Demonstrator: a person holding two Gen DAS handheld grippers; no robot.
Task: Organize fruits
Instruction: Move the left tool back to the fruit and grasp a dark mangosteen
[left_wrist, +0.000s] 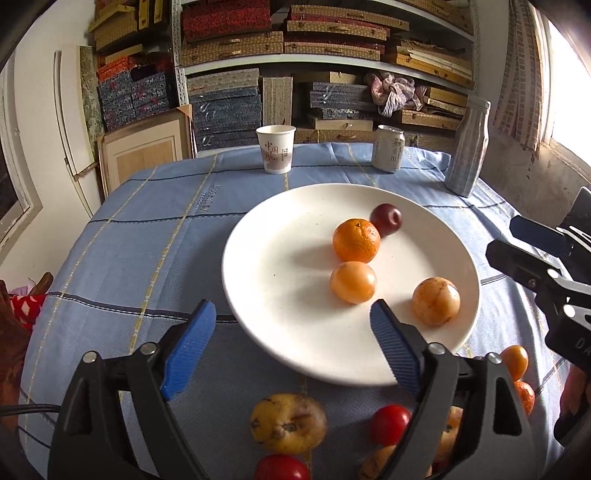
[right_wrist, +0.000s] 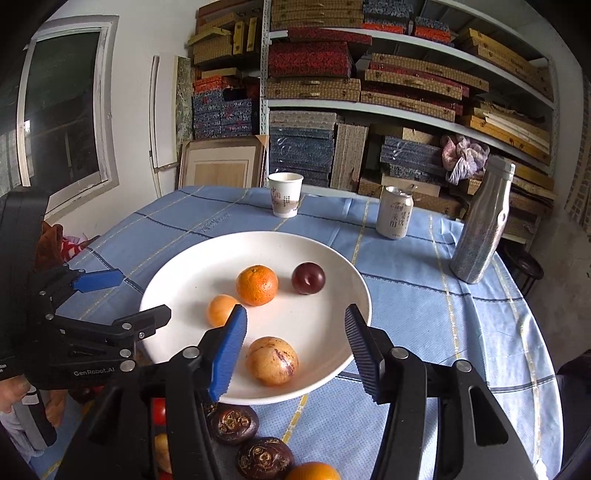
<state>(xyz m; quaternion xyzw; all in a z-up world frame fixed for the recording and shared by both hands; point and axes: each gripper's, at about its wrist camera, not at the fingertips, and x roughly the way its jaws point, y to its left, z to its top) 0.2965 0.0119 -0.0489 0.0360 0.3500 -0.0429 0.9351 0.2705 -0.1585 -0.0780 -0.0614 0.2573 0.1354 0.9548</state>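
A white plate on the blue tablecloth holds a mandarin, a dark plum and two pale orange fruits. My left gripper is open and empty above the plate's near rim. My right gripper is open and empty over the near pale fruit. Loose on the cloth near me lie a spotted yellow fruit, cherry tomatoes, two dark brown fruits and an orange.
A paper cup, a drink can and a grey bottle stand at the table's far side. Shelves of boxes fill the wall behind. The other gripper shows at each view's edge.
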